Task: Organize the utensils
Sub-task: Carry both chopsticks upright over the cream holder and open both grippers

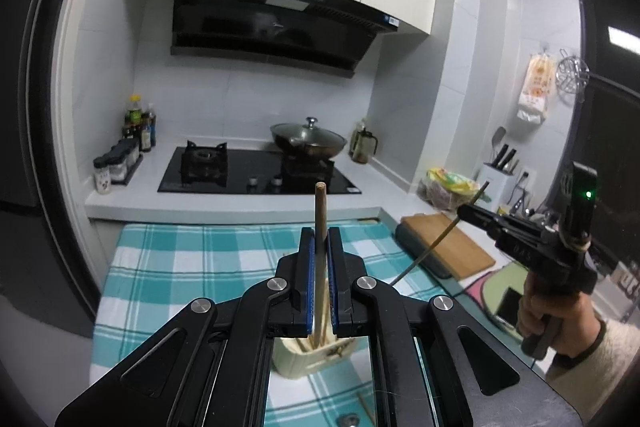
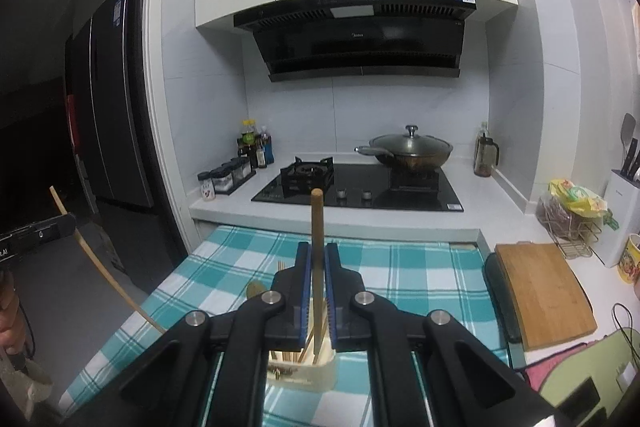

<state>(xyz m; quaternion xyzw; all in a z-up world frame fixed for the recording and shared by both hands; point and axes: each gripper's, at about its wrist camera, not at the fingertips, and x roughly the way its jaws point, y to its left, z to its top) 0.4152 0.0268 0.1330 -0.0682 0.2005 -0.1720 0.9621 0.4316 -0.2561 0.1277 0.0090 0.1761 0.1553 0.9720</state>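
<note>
Left wrist: left gripper [image 1: 320, 267] jaws nearly closed on an upright round wooden chopstick [image 1: 320, 227] above the cream plastic utensil holder [image 1: 304, 359] on the teal checked tablecloth [image 1: 200, 259]. Right wrist: right gripper [image 2: 318, 275] jaws likewise clamp a second wooden chopstick [image 2: 317, 227], over that holder.

On the right gripper [image 1: 476, 213], seen from the left wrist view, pale letters on the black body look like "DAS", though they are faint. In the right wrist view the left gripper [image 2: 66, 223] shows the cut-off letters "A.AI" at the frame's left edge. The range hood [image 2: 360, 35] carries a small logo at its middle that seems to read "Midea", too small to be sure. Stickers on the hood and fridge [image 2: 116, 87] are unreadable.
</note>
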